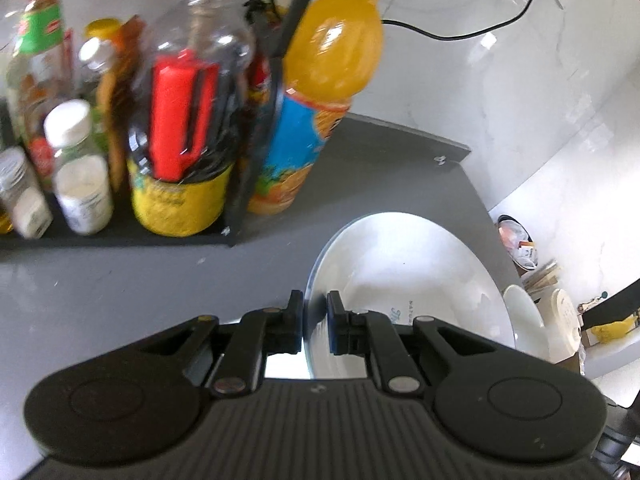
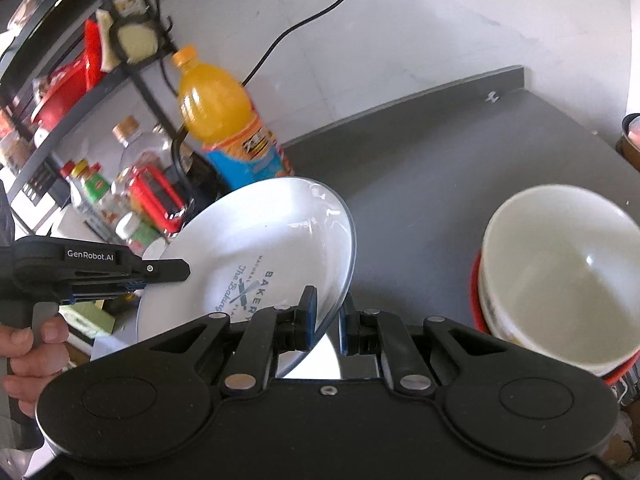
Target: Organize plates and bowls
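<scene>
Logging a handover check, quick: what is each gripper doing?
Left gripper: closed on the white printed plate's rim.
Right gripper: closed on the same plate's opposite rim.

The left wrist view is taken close along its tongs, faced toward bottles at 11 o'clock. The right wrist view is taken along its tongs. The white plate, orange bottle and counter are shared by the 2 views.

White plate between the right jaws: dark print "BAKERY", "NATURAL", script "The Baking". Left gripper, on its side, left of the right jaws: "GenRobot.AI". Bottle labels beyond too blurred to read.
</scene>
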Available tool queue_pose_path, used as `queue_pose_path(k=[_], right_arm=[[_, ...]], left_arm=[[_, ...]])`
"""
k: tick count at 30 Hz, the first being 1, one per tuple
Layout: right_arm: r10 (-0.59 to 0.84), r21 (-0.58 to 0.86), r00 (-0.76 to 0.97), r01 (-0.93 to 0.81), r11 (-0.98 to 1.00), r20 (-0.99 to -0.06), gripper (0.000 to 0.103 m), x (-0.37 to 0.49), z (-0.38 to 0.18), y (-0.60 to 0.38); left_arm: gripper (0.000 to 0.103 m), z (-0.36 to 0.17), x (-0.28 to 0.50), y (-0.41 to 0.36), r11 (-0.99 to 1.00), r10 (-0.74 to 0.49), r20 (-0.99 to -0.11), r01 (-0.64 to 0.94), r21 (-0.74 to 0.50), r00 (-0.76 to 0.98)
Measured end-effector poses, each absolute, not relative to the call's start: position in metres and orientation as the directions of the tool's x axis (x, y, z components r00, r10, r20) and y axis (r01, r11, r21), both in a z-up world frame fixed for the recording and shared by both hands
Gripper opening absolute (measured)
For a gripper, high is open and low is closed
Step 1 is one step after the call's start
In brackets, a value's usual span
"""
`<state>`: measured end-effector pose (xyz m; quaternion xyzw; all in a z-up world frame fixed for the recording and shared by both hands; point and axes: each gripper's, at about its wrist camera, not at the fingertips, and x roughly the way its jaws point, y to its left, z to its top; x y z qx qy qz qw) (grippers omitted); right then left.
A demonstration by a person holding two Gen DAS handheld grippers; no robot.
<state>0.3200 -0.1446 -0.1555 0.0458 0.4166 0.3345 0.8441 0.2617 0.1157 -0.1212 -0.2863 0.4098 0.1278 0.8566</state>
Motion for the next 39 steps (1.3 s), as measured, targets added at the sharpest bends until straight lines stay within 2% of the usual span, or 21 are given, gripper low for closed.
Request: queue_pose_path(k=[15,39], right_arm=[[0.606,0.359,0.351,-0.559,0.747,-0.714,0.011,0.287,-0.181,-0.124],[0.532,0.322,0.295,-0.539,0.778,-0.794,0.011,0.273,-0.221,-0.115]], left_arm=[[0.01,-0.15,0.21,0.127,0.748,0.022,-0.811,-0.548,-0.374,0.584],[0.011,-0.197,0.207,0.131,0.76,0.001,-0.872,-0.567,-0.318,0.49]])
